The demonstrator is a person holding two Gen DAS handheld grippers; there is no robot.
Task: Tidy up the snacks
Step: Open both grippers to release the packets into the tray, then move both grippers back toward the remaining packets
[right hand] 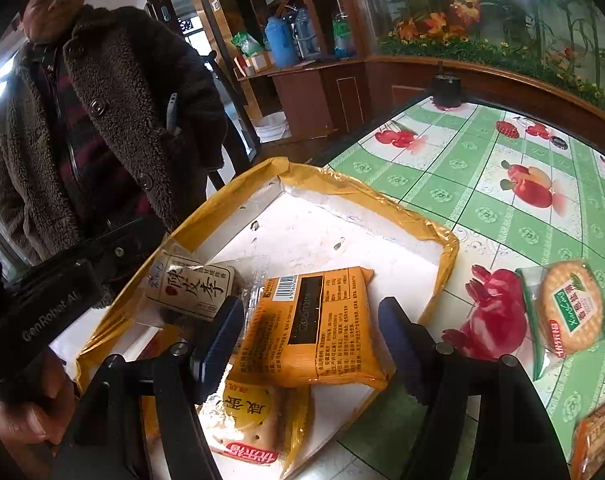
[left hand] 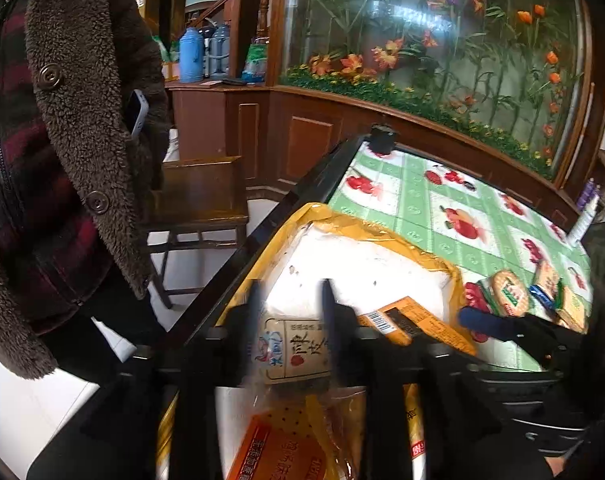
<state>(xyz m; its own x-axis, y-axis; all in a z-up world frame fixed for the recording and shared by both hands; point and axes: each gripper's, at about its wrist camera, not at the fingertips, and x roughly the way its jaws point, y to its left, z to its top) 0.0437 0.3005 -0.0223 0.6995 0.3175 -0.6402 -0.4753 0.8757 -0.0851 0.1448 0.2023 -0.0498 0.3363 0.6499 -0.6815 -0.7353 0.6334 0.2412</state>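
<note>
A shallow white box with a yellow taped rim (right hand: pixel 446 240) sits at the table's near corner. My left gripper (left hand: pixel 291 294) stands open over it, and a cream labelled packet (left hand: pixel 292 354) lies between its blurred fingers. The same cream packet (right hand: pixel 194 288) rests by the box's left wall. My right gripper (right hand: pixel 309 308) is open, with its blue fingers on either side of an orange packet (right hand: pixel 318 320). That packet lies in the box on top of a yellow round-cracker packet (right hand: pixel 250 420). A green-labelled round cracker packet (right hand: pixel 570 312) lies on the cloth to the right.
A person in a brown fleece coat (right hand: pixel 114 120) stands close at the left. The table has a green checked fruit cloth (right hand: pixel 482 184). More snack packets (left hand: pixel 546 276) lie near its right edge. A black object (left hand: pixel 382 138) stands at the far corner, and a wooden chair (left hand: pixel 198 200) beside the table.
</note>
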